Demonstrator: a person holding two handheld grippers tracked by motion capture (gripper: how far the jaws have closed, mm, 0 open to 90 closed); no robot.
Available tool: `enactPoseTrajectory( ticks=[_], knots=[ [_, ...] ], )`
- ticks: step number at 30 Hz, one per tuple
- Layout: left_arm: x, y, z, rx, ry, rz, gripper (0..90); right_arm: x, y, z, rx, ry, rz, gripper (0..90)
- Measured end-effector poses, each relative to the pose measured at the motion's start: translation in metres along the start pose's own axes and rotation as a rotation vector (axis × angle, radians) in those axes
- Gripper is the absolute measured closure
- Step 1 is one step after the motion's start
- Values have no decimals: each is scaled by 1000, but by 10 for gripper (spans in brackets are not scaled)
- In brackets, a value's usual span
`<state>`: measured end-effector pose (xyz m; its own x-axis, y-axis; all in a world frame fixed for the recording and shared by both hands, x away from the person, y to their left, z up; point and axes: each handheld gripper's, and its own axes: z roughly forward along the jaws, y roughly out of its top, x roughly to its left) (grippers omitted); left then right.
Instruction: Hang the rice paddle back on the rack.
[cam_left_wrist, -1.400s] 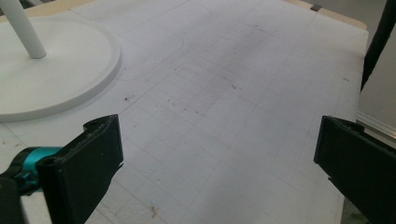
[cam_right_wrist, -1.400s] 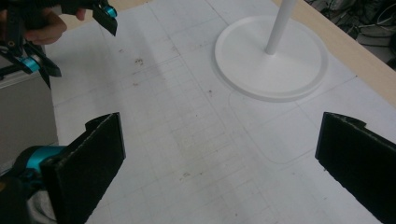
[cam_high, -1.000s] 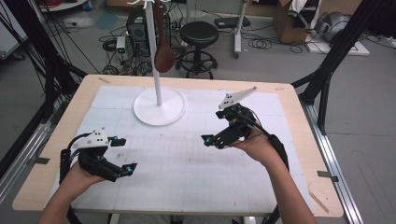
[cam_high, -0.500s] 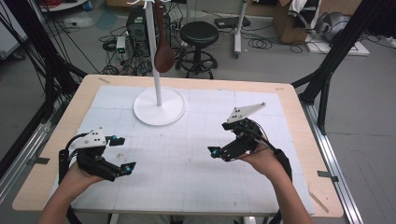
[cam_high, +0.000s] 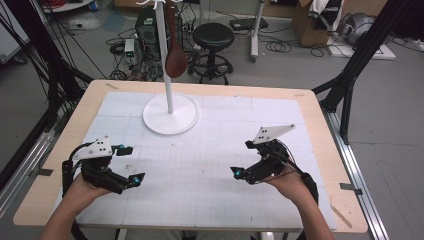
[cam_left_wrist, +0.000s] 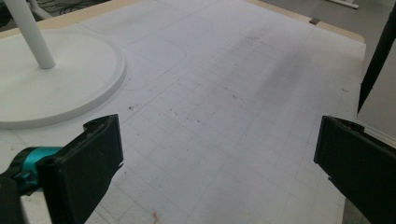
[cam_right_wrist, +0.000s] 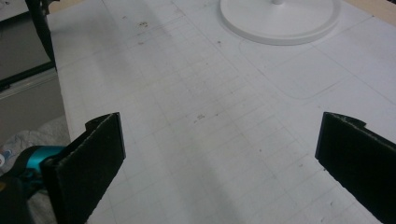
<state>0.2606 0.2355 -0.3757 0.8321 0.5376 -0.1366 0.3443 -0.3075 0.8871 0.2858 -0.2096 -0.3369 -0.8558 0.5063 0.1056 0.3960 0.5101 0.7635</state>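
While the gridded table (cam_high: 210, 165) bears a white stand (cam_high: 170, 114) with a brown spoon (cam_high: 175, 59) hanging on it at the far side, the left gripper (cam_high: 129, 164) and right gripper (cam_high: 242, 159) hover near the front edge, jaws spread wide, holding nothing.

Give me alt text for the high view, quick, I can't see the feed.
Two hand-held black claws, left claw and right claw, hover open and empty over a white gridded mat. Behind them, a brown wooden spoon hangs from a white round-based stand.
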Motion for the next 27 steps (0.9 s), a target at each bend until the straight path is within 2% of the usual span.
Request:
enactPoseTrajectory(
  ticks=[6,11,13,19,20,22,27],
  knots=[
    [0,0,-1,-2,5,7,18,-1,-12,-2,-12,-5,16,8],
    [0,0,-1,-8,4,9,18,-2,-20,-3,-16,-18,9,8],
    [0,0,-1,-12,3,6,18,-1,-23,-4,-18,-14,22,8],
    [0,-1,-2,-24,-8,4,18,0,-29,-5,-35,4,6,8],
    [0,-1,-2,-21,-8,7,18,0,-30,-5,-44,1,-11,8],
    [0,-2,-1,-22,-11,8,18,0,-33,-5,-53,-5,-15,8],
    [1,-3,-2,-27,-10,11,18,-2,-40,-5,-67,-5,1,8]
  ],
)
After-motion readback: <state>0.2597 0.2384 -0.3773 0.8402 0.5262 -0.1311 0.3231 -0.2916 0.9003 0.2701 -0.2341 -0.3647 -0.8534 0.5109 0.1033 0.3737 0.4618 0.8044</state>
